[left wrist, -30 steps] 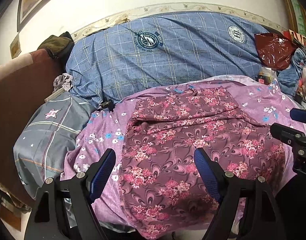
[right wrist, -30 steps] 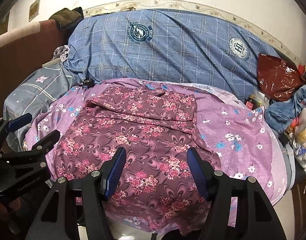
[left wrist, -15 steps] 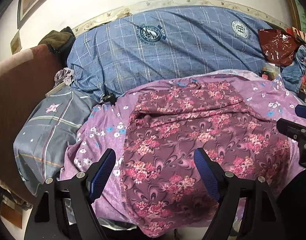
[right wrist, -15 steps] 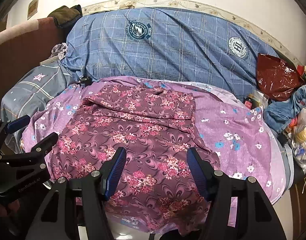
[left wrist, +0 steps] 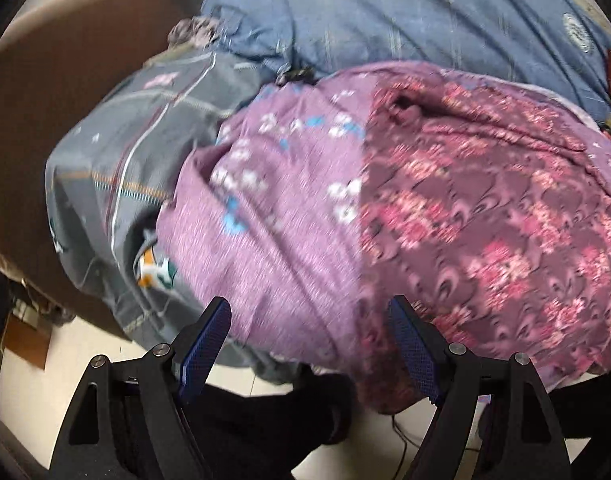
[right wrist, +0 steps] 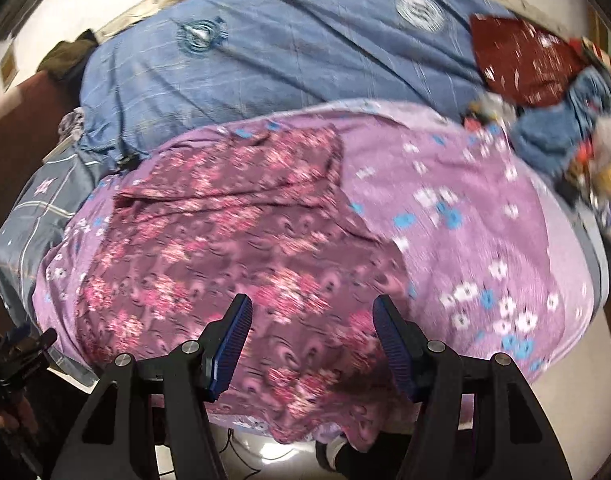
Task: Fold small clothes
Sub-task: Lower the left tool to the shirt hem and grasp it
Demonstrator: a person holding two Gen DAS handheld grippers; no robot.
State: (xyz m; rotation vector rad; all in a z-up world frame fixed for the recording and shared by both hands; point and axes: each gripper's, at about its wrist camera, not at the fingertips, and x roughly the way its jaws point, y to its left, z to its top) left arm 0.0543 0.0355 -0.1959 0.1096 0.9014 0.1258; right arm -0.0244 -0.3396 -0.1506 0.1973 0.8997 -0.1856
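A maroon garment with pink flowers (left wrist: 485,220) lies spread on a lilac flowered sheet (left wrist: 273,208); its upper part is folded over. My left gripper (left wrist: 309,336) is open and hangs over the near edge of the bed, at the garment's lower left corner. Between its blue pads (left wrist: 207,340) I see sheet and garment edge, not gripped. In the right wrist view the garment (right wrist: 245,240) fills the middle. My right gripper (right wrist: 309,332) is open just above its near hem. The left gripper (right wrist: 27,338) shows blurred at the far left.
A blue plaid duvet (right wrist: 285,60) lies behind the sheet. A grey star-print pillow (left wrist: 145,152) and a brown headboard (left wrist: 65,80) are at the left. A dark red bag (right wrist: 517,60) and loose clutter (right wrist: 585,140) sit at the right. A person's dark leg (left wrist: 285,412) stands on the pale floor below.
Both grippers have dropped and come closer to the near edge of the bed, tilting further downward. The left one has swung toward the garment's left side. The jaws are as wide as before.
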